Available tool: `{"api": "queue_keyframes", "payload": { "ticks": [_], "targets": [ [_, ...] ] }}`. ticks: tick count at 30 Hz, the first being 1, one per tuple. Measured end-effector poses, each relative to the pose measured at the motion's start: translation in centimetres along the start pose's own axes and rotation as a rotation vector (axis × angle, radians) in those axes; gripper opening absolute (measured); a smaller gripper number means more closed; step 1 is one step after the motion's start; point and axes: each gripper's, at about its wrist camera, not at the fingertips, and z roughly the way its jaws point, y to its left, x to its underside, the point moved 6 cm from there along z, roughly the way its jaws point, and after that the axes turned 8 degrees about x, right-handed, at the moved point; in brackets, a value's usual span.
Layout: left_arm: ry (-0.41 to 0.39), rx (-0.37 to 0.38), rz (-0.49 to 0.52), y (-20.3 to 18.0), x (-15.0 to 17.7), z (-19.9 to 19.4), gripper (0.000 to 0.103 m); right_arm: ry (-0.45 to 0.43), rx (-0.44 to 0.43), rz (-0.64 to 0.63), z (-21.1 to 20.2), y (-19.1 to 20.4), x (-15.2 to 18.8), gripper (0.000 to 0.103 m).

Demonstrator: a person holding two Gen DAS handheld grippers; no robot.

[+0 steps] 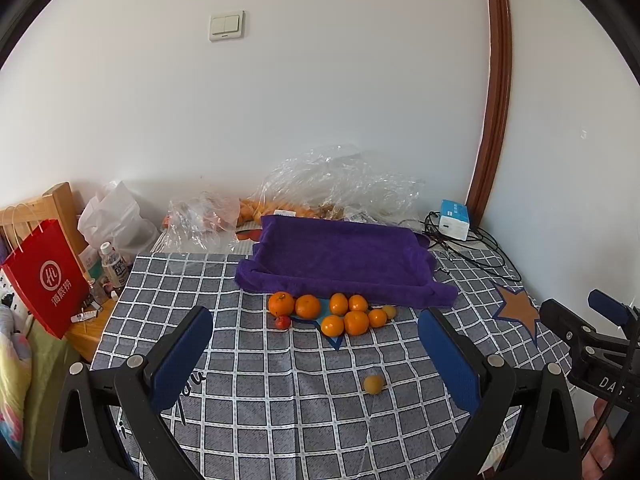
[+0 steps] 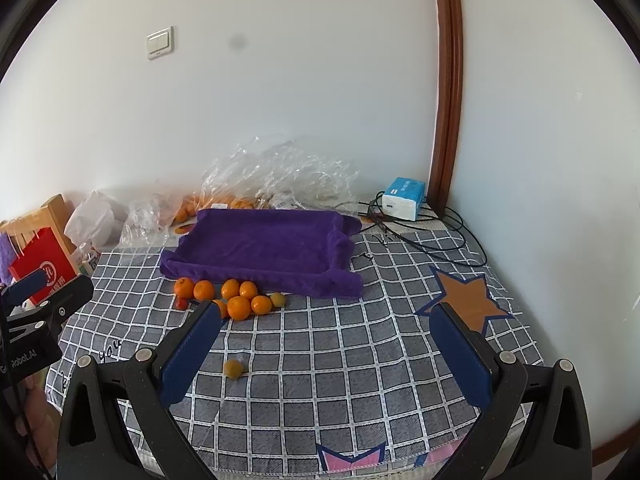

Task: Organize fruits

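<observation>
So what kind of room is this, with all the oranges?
Probably a bedroom or small living room at home. A checked cloth covers the table, with a wall light switch above, shopping bags and clear plastic fruit bags nearby. The oranges sit beside a purple towel-lined tray.

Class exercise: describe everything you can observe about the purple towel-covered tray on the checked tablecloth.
The purple towel-covered tray is a shallow rectangle draped in plush, deep-violet terry cloth that hides whatever lies beneath. Raised, rolled edges run around a flat, sunken middle, which holds nothing. It sits level toward the back of the grey checked tablecloth, its corners spilling loosely onto the fabric. Crinkled clear plastic bags lie just behind it, and a cluster of orange mandarins rests against its front edge.
</observation>
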Motion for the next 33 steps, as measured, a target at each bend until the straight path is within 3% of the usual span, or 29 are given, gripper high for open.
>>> {"api": "queue_keyframes", "payload": {
  "ticks": [33],
  "targets": [
    [-0.006,-0.004,-0.012,0.66,0.09,-0.03,0.103,-0.025,0.006,-0.006,-0.10,0.31,0.20,0.103]
  ]
}}
